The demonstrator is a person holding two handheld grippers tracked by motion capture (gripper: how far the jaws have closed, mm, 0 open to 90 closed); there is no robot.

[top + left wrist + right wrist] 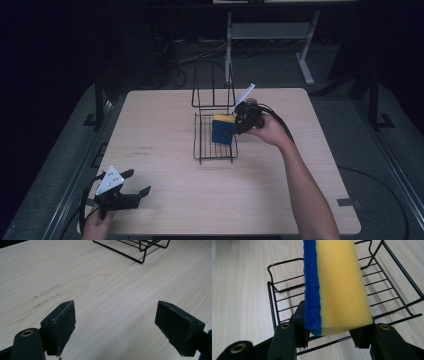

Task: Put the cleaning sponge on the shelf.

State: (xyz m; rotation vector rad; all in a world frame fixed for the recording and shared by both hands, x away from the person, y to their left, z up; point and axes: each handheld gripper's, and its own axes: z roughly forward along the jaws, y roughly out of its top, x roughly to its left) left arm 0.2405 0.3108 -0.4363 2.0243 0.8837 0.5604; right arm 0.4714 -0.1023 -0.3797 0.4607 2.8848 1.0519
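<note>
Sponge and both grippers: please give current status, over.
Right gripper shut on sponge, over wire rack. Left gripper open, idle near table edge. Nothing in the way.

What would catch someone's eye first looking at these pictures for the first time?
Probably the yellow and blue sponge, the one bright thing here, clamped in the right gripper over the black wire rack in the middle of the pale wooden table. Next, the left gripper at the table's near left corner, its jaws wide open with nothing between them.
</note>
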